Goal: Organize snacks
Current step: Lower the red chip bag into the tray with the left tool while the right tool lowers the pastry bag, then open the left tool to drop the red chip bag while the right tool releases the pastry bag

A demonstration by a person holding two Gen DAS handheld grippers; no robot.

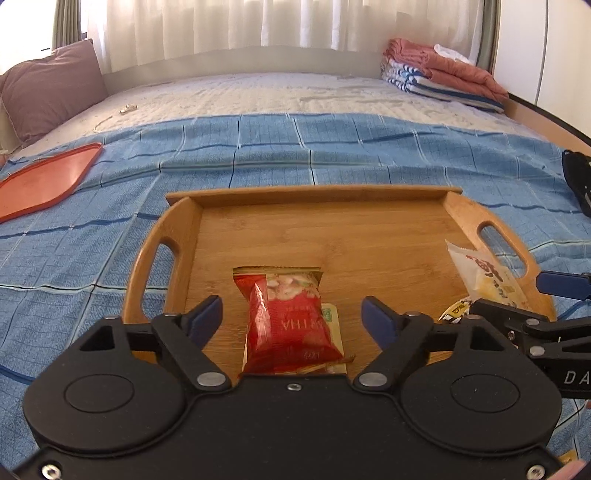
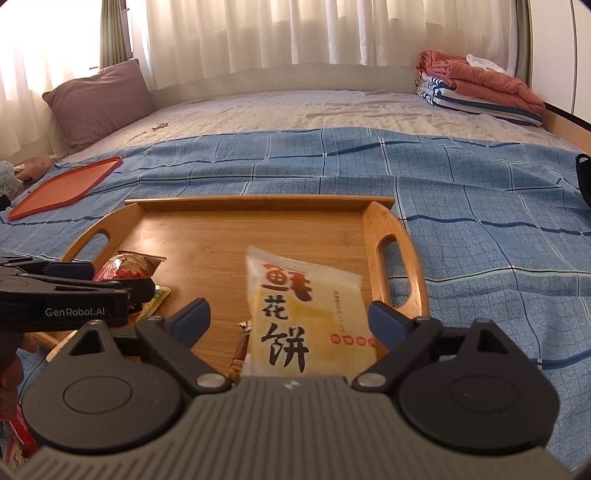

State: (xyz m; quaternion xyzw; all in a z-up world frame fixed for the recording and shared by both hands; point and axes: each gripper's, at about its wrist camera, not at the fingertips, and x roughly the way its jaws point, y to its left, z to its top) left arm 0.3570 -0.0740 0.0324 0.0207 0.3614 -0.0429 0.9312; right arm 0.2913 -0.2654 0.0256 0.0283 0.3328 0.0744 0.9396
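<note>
On the wooden tray [image 1: 332, 229] we see the red snack packet [image 1: 288, 325] lying flat near the front edge, partly over a thinner yellow-green packet [image 1: 332, 314] under it. Left gripper [image 1: 291, 314] straddles the red packet: fingers [image 1: 207, 317] apart, clear gap each side, blue pads not touching it. Same tray, right half: the pale yellow pastry packet [image 2: 310, 314] with red and black characters, tilted, near the right handle slot. Right gripper [image 2: 288, 317] sits over it with fingers [image 2: 192, 317] spread wide; left pad is clear of the packet, right pad is just beside the packet's edge, contact we cannot tell. A small dark-printed wrapper [image 2: 242, 350] peeks out beside the pastry packet's lower left, mostly hidden by the gripper body. From the right wrist view the left gripper shows at the left edge, over the red packet. From the left wrist view the right gripper shows at the right edge, by the pastry packet [image 1: 487, 277]. Tray has cut-out handles both ends and sits on a blue checked sheet [image 1: 332, 147] spread over the bed [image 1: 295, 92]. Well apart on the sheet, far left: a flat orange-red lid [image 1: 48, 181]. Further back: a mauve pillow [image 1: 51, 88] at the left, folded bedding [image 1: 443, 77] in coral and blue stripes at the far right, white curtains [image 1: 258, 22] behind.
</note>
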